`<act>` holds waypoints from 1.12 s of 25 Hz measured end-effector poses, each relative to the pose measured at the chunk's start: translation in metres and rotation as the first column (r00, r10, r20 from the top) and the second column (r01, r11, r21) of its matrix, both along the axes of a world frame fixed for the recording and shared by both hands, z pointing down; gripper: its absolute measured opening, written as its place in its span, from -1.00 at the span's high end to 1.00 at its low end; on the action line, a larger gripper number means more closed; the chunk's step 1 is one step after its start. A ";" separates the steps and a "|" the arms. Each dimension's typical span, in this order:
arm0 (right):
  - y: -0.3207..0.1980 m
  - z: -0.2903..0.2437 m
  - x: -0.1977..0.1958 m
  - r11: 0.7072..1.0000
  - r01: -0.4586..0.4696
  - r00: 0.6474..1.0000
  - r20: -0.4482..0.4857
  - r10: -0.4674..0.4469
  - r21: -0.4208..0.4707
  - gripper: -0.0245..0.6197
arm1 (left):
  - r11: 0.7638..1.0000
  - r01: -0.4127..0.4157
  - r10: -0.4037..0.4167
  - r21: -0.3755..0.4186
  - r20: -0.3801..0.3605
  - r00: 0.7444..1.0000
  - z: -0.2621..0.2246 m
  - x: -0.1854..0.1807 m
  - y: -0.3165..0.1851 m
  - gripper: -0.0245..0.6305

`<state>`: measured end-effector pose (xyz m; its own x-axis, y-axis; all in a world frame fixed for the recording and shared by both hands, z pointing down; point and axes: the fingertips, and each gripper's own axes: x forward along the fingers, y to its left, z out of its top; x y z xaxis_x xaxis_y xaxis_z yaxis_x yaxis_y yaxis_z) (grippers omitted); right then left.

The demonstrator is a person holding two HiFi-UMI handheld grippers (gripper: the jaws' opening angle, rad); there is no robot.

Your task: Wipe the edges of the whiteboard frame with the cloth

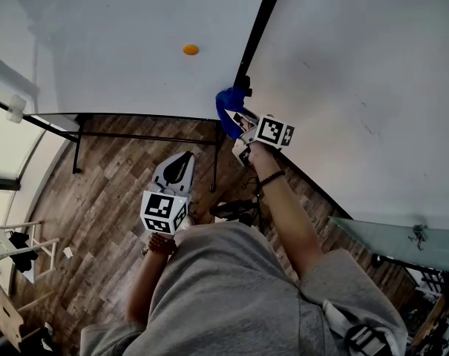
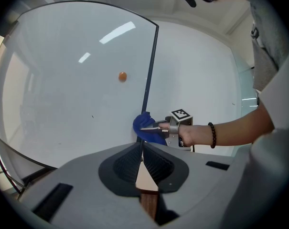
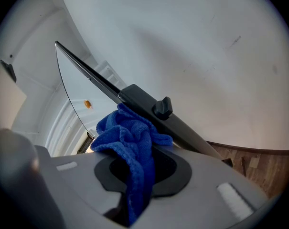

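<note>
The whiteboard [image 1: 120, 43] stands ahead, and its black side frame [image 1: 257, 28] runs down to a knob [image 3: 162, 108]. My right gripper [image 1: 241, 128] is shut on a bunched blue cloth [image 1: 225, 108], which presses against the frame's lower end. In the right gripper view the cloth [image 3: 130, 137] hangs out between the jaws, right under the frame [image 3: 134, 97]. My left gripper [image 1: 177, 170] hangs lower and to the left, away from the board. Its jaws meet at the tips with nothing between them [image 2: 141, 149]. From the left gripper view I see the cloth [image 2: 144, 128] held on the frame [image 2: 150, 70].
An orange magnet [image 1: 190, 50] sticks to the board. The board's black stand legs [image 1: 76, 136] rest on the wooden floor [image 1: 105, 199]. A white wall [image 1: 372, 73] rises to the right of the frame. A glass panel [image 1: 387, 236] is at the lower right, wooden racks [image 1: 9, 251] at the lower left.
</note>
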<state>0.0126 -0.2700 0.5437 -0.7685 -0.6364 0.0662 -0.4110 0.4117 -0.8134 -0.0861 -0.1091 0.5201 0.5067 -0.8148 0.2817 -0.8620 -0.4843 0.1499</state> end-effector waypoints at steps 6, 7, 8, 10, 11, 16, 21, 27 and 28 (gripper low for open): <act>0.000 0.009 0.000 1.000 0.008 1.000 -0.007 -0.008 -0.016 0.70 | 1.000 0.004 -0.004 -0.003 0.005 1.000 0.001 0.000 -0.003 0.85; 0.000 0.011 0.000 1.000 0.009 1.000 -0.008 -0.009 -0.019 0.70 | 1.000 0.004 -0.004 -0.005 0.005 1.000 0.002 0.000 -0.003 0.85; 0.000 0.013 0.000 1.000 0.010 1.000 -0.009 -0.010 -0.022 0.70 | 1.000 0.005 -0.005 -0.006 0.006 1.000 0.002 0.000 -0.003 0.85; 0.000 0.016 0.001 1.000 0.012 1.000 -0.012 -0.012 -0.027 0.70 | 1.000 0.006 -0.006 -0.008 0.006 1.000 0.003 0.001 -0.004 0.85; 0.000 0.018 0.001 0.999 0.012 1.000 -0.013 -0.013 -0.029 0.70 | 1.000 0.007 -0.006 -0.010 0.007 1.000 0.003 0.001 -0.004 0.85; 0.000 0.029 0.000 0.999 0.015 1.000 -0.015 -0.016 -0.049 0.70 | 1.000 0.014 -0.014 -0.017 0.009 1.000 0.006 -0.002 -0.007 0.85; -0.001 0.038 0.000 0.998 0.016 1.000 -0.020 -0.017 -0.065 0.70 | 1.000 0.024 -0.023 -0.020 0.010 1.000 0.008 -0.004 -0.010 0.85; -0.001 0.049 0.000 0.996 0.020 1.000 -0.022 -0.022 -0.085 0.70 | 0.999 0.034 -0.033 -0.026 0.013 0.999 0.010 -0.007 -0.013 0.85; -0.002 0.050 0.000 0.996 0.021 0.999 -0.023 -0.023 -0.088 0.70 | 0.999 0.036 -0.035 -0.027 0.013 0.999 0.010 -0.007 -0.014 0.85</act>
<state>0.0121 -0.2716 0.5942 -0.7796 -0.6105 0.1395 -0.4224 0.3483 -0.8368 -0.0936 -0.1227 0.5301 0.4740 -0.8240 0.3103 -0.8804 -0.4493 0.1516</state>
